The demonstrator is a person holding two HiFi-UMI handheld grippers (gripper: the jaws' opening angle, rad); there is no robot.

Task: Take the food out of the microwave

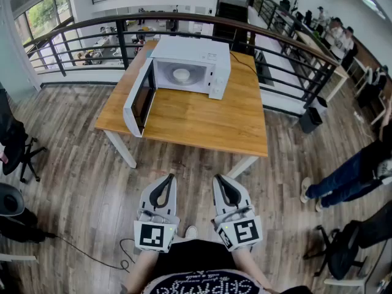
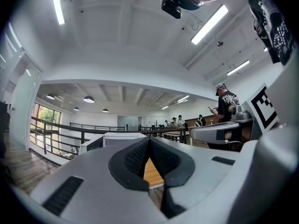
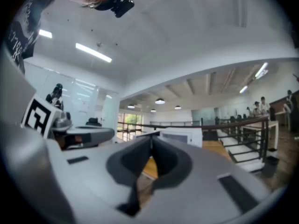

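A white microwave (image 1: pixel 187 72) stands at the far side of a wooden table (image 1: pixel 202 118), its door (image 1: pixel 138 100) swung open to the left. Inside it rests a pale dish of food (image 1: pixel 181 75). My left gripper (image 1: pixel 169 177) and right gripper (image 1: pixel 217 179) are held side by side near my body, well short of the table, both shut and empty. In the left gripper view the left gripper (image 2: pixel 149 140) points level at the microwave (image 2: pixel 114 138); the right gripper (image 3: pixel 151 146) does the same toward the microwave (image 3: pixel 180 136) in the right gripper view.
A dark metal railing (image 1: pixel 92 38) runs behind the table. Office chairs (image 1: pixel 15 149) stand at the left and another chair (image 1: pixel 343 250) at the lower right. A person's legs (image 1: pixel 343 176) show at the right, and a cable (image 1: pixel 92 256) lies on the wooden floor.
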